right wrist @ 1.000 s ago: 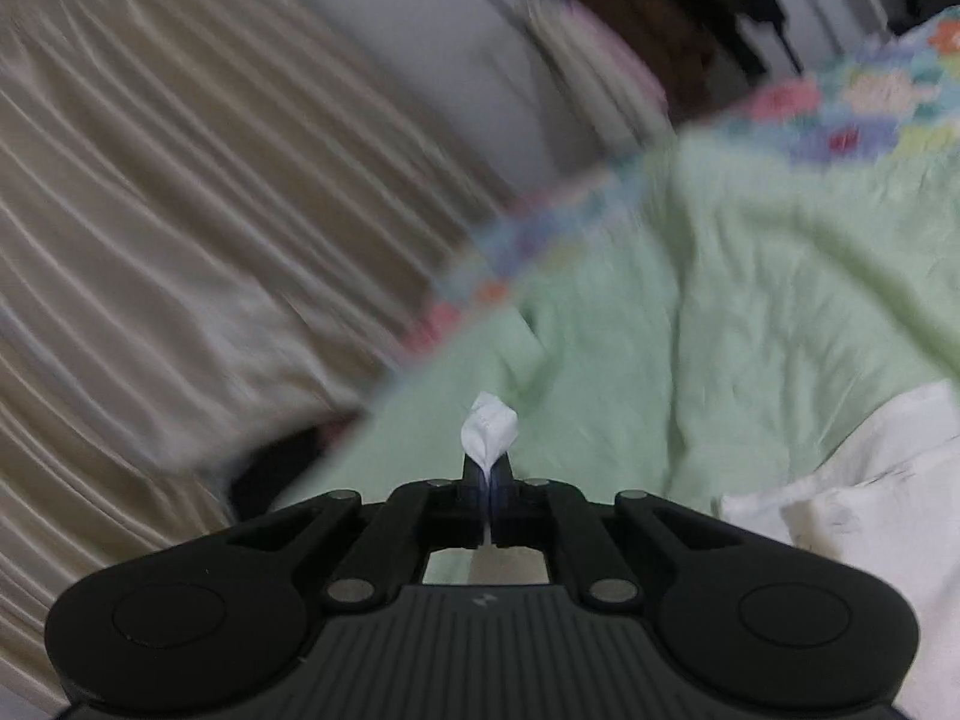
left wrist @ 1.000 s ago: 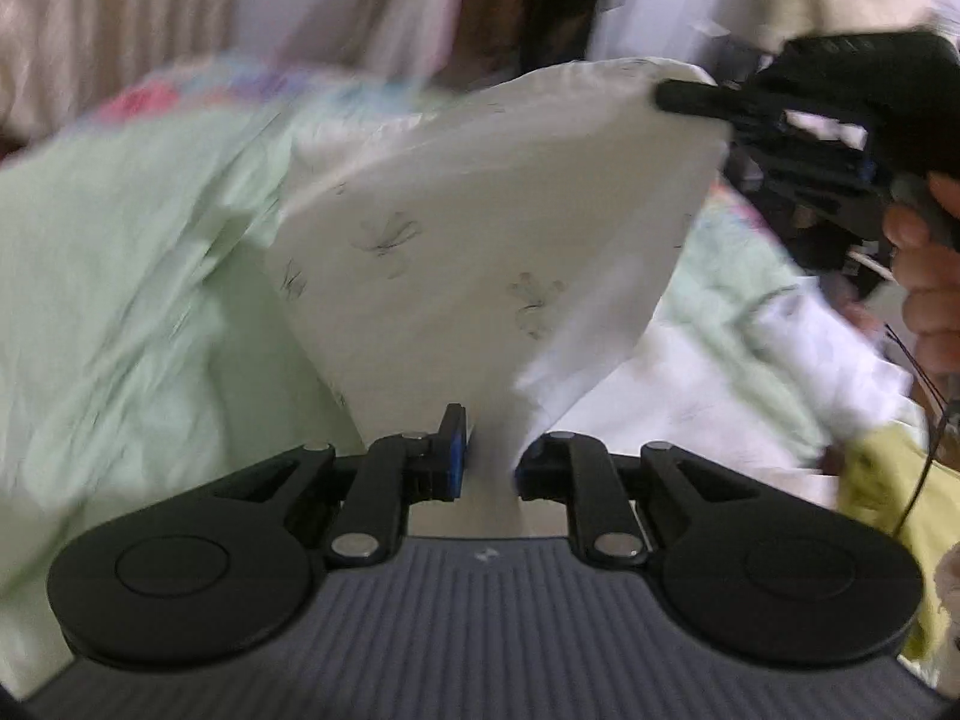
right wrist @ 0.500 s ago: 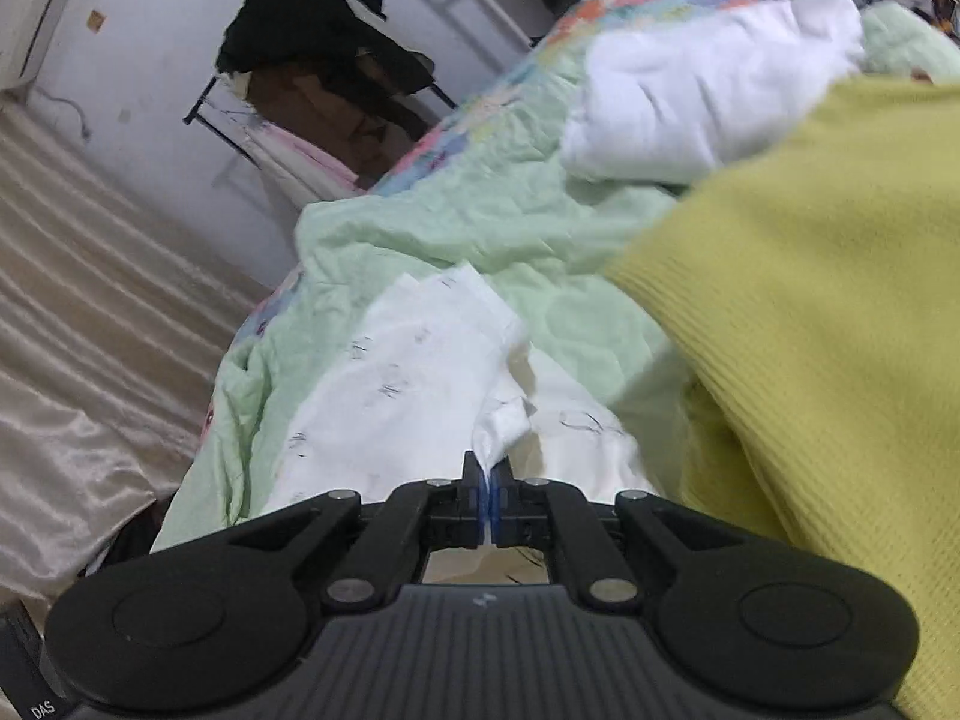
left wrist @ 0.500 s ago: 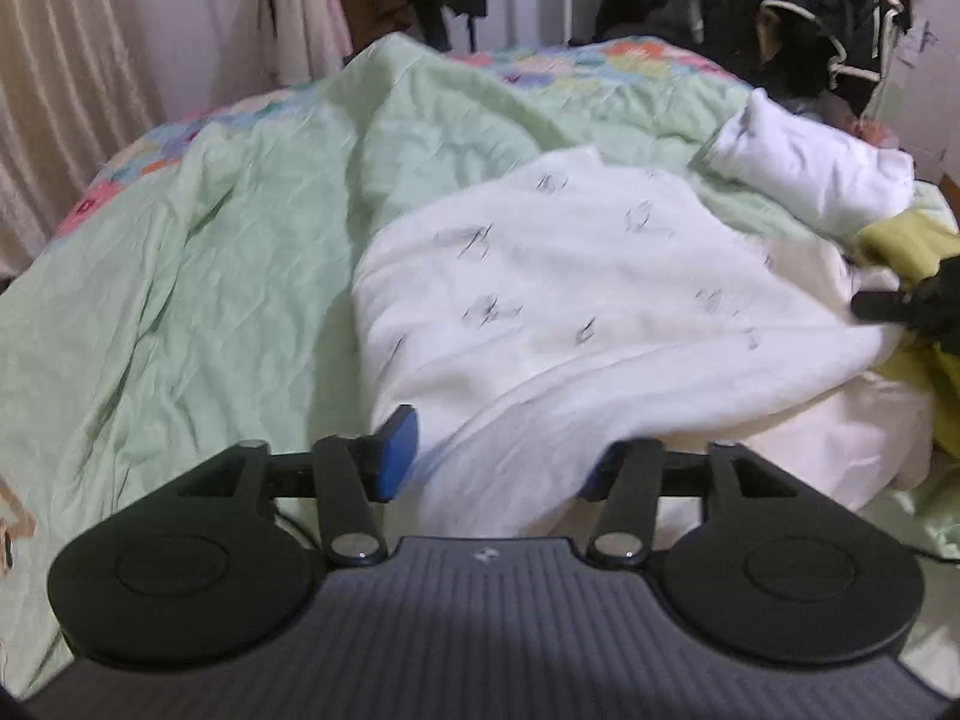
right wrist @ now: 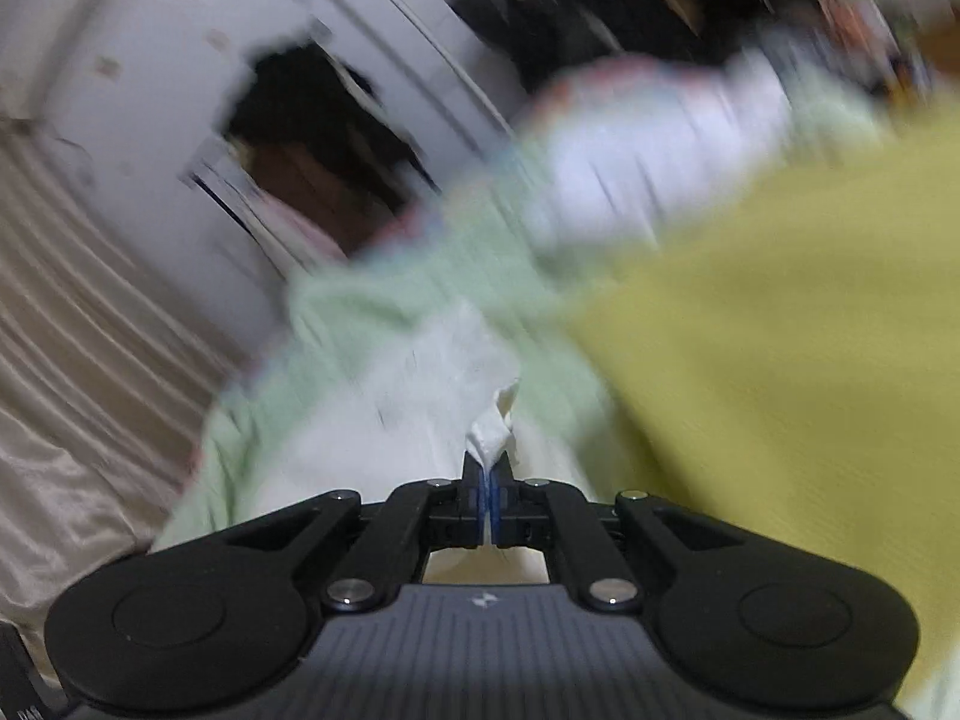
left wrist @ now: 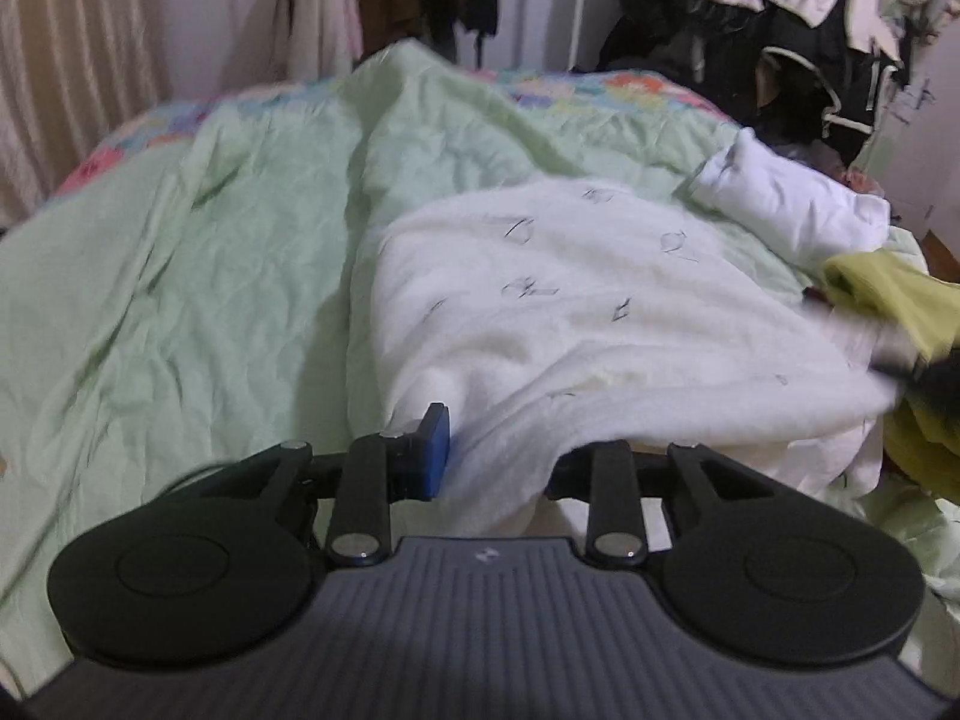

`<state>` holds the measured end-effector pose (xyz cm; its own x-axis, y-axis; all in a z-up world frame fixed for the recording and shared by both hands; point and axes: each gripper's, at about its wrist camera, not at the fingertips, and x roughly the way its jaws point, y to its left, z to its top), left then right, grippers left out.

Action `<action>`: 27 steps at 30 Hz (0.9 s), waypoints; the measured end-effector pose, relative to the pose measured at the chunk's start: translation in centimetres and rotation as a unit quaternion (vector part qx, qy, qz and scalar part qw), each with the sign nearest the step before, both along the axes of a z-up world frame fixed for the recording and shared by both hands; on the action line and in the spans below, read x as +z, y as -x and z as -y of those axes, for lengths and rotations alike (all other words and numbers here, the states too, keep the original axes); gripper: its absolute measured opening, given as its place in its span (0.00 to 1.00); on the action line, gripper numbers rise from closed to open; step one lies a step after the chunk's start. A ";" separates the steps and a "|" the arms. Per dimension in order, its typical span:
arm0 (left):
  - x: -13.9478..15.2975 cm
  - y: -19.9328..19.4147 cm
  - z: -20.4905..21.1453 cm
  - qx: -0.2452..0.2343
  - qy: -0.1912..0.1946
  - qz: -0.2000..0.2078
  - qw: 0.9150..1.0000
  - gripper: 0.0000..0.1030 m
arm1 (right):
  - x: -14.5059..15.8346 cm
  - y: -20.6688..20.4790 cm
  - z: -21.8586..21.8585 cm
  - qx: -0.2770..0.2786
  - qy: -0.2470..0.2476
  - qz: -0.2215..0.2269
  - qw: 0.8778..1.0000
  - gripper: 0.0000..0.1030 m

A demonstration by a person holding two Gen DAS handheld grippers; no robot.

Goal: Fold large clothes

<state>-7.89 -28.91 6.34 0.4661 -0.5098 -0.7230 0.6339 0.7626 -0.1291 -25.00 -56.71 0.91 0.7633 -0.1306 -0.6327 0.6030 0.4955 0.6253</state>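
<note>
A large white garment with small dark prints lies spread on the pale green quilt. Its near edge runs in a thick fold between the jaws of my left gripper. Those jaws are closing. The blue left pad sits at the fold's side and the right pad is hidden under the cloth. In the blurred right wrist view, my right gripper is shut on a corner of the white garment, close to the bed.
A yellow-green garment lies at the right edge of the bed and fills the right of the right wrist view. A folded white cloth lies behind it. Dark clothes hang at the back right, and a curtain on the left.
The white garment, held up between both grippers a second ago, has come down onto the bed. My left jaws spread wide, then narrowed. My right gripper swung down beside the yellow-green garment, still holding its corner.
</note>
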 end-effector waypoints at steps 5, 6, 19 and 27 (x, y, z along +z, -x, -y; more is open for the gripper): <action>0.0 -2.6 -4.7 0.049 0.092 -0.115 0.988 0.60 | -1.0 0.9 0.0 0.002 -0.036 0.005 0.999 0.40; -0.2 -3.2 -5.7 0.058 0.114 -0.142 0.982 0.63 | -0.4 1.3 0.0 0.001 -0.040 0.011 0.999 0.46; -3.1 -5.1 -6.4 0.104 0.196 -0.278 0.934 0.98 | -3.3 3.4 -0.7 -0.025 -0.258 0.090 0.962 0.71; -3.3 -5.2 -6.6 0.102 0.248 -0.335 0.903 1.00 | -7.8 2.7 -0.6 -0.112 -0.350 0.163 0.915 0.72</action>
